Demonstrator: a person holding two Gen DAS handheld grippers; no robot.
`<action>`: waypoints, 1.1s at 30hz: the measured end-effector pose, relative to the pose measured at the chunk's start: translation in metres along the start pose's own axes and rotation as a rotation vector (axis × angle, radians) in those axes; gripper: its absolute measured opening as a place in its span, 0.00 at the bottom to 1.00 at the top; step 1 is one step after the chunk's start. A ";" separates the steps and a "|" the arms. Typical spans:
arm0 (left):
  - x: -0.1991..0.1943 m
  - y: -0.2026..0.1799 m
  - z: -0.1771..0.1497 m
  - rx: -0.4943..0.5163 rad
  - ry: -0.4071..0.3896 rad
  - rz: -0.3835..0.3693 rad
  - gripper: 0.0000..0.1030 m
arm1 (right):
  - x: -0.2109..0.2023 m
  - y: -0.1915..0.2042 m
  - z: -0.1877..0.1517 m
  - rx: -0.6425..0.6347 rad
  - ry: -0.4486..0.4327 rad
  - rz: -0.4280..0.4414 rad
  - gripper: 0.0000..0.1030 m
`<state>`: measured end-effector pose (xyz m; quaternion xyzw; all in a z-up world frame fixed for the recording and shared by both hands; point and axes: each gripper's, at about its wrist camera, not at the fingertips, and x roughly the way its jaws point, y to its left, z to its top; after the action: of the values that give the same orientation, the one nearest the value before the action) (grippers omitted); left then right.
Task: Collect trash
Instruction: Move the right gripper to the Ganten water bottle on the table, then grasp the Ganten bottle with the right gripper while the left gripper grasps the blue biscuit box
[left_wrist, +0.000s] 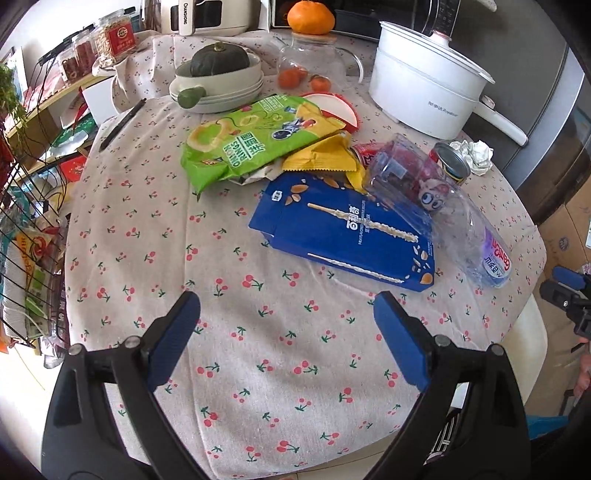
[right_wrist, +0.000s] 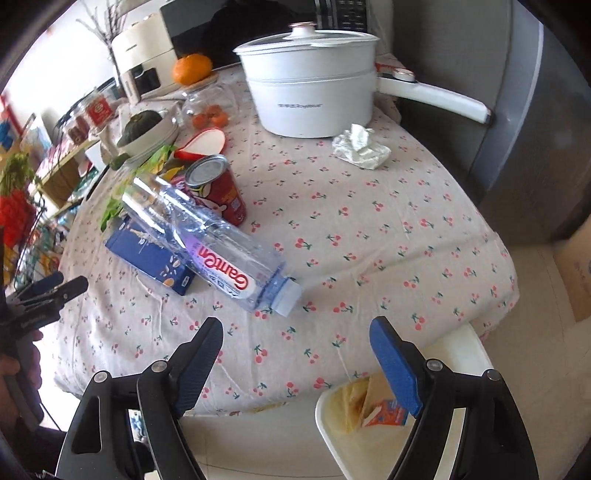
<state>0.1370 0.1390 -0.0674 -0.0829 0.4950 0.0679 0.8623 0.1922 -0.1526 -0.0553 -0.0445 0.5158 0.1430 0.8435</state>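
Observation:
Trash lies on the cherry-print tablecloth (left_wrist: 221, 350): a green snack bag (left_wrist: 251, 140), a yellow wrapper (left_wrist: 325, 157), a blue biscuit box (left_wrist: 347, 232), a clear plastic bottle (left_wrist: 454, 218) lying on its side, a red can (right_wrist: 221, 192) and a crumpled tissue (right_wrist: 360, 147). The bottle (right_wrist: 221, 251) rests partly on the box (right_wrist: 155, 254). My left gripper (left_wrist: 286, 317) is open and empty, just short of the box. My right gripper (right_wrist: 295, 343) is open and empty, close to the bottle's cap end. A white bin (right_wrist: 369, 424) below the table edge holds some packaging.
A white electric pot (right_wrist: 310, 88) stands at the back right. Stacked bowls with a dark squash (left_wrist: 218, 77), a glass jar with tangerines (left_wrist: 314, 70), a pen (left_wrist: 123, 123) and appliances sit at the back. A wire rack (left_wrist: 26, 240) stands left of the table.

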 end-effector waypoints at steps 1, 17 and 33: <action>0.000 0.001 0.001 -0.010 0.004 -0.003 0.92 | 0.008 0.009 0.004 -0.040 0.005 0.002 0.81; 0.021 0.002 0.018 -0.058 0.040 -0.059 0.92 | 0.093 0.072 0.026 -0.430 -0.003 -0.139 0.78; 0.061 0.029 0.034 -0.150 0.040 -0.200 0.81 | -0.010 0.030 0.006 -0.173 -0.090 0.116 0.70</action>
<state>0.1908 0.1767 -0.1058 -0.1976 0.4947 0.0167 0.8462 0.1840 -0.1247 -0.0414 -0.0806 0.4646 0.2374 0.8493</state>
